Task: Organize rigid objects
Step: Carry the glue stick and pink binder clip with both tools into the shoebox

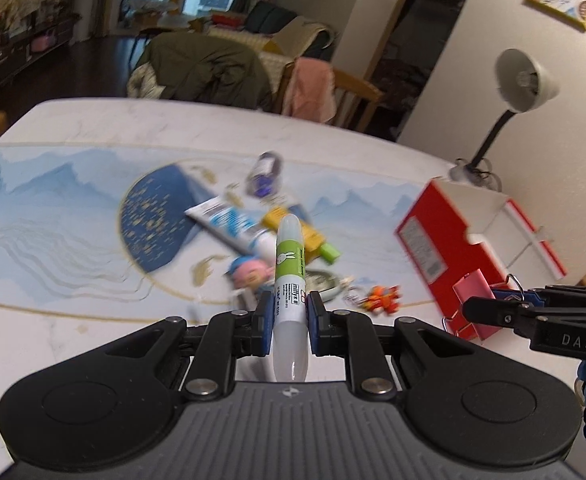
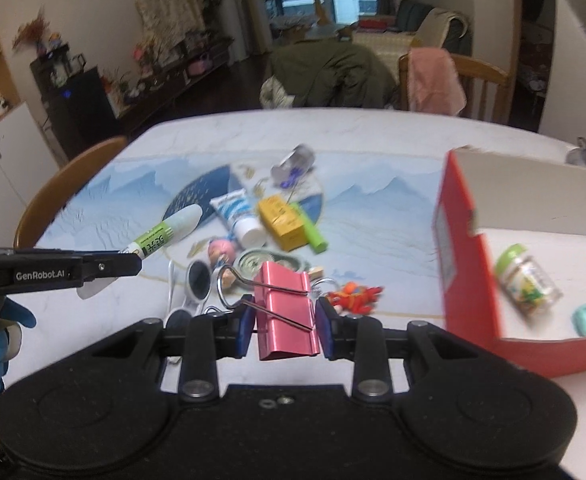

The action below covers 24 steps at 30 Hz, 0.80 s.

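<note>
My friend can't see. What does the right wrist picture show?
The right gripper holds a pink binder clip above a cluttered table. To its left, the left gripper holds a green glue pen; to its right a red box holds a jar.

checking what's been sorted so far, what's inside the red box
Inside the red box, the right wrist view shows a small clear jar with a green lid lying on its side and a small teal thing. The near red wall hides the floor just behind it.
</note>
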Motion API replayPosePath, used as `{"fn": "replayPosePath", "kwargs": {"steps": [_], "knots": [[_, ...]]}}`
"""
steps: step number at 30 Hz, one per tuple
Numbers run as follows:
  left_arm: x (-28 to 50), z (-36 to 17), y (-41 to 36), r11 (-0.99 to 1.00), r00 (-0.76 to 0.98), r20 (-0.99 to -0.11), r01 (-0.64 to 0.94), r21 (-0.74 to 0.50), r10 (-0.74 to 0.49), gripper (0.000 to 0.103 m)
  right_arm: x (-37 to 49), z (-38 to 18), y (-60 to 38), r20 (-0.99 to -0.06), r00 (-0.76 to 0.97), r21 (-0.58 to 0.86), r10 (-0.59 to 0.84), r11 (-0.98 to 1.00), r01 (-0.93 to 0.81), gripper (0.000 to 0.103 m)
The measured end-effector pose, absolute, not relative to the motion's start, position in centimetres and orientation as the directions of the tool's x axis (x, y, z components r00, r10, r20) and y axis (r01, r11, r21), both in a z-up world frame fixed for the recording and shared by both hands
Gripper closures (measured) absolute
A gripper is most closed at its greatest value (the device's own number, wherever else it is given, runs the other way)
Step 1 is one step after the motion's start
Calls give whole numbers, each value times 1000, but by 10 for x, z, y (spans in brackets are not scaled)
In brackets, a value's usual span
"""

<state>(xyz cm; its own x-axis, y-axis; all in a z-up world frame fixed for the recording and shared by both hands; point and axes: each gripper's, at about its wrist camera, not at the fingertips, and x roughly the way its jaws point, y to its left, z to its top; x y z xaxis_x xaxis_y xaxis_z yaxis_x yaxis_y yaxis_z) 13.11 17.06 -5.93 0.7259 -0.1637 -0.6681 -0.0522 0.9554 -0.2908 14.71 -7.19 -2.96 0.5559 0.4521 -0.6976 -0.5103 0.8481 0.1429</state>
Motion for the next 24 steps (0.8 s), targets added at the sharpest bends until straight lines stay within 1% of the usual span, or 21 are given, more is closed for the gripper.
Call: {"fn": "replayPosePath", "kwargs": {"steps": [10, 24], "knots": [[155, -30, 98, 967, 753, -625, 59, -249, -206, 86, 162, 1, -140, -650, 654, 115, 387, 901, -418, 71], [218, -32, -26, 961, 713, -646, 169, -217, -271, 86, 224, -2, -255, -648, 706, 99, 287, 950, -295, 71]]}}
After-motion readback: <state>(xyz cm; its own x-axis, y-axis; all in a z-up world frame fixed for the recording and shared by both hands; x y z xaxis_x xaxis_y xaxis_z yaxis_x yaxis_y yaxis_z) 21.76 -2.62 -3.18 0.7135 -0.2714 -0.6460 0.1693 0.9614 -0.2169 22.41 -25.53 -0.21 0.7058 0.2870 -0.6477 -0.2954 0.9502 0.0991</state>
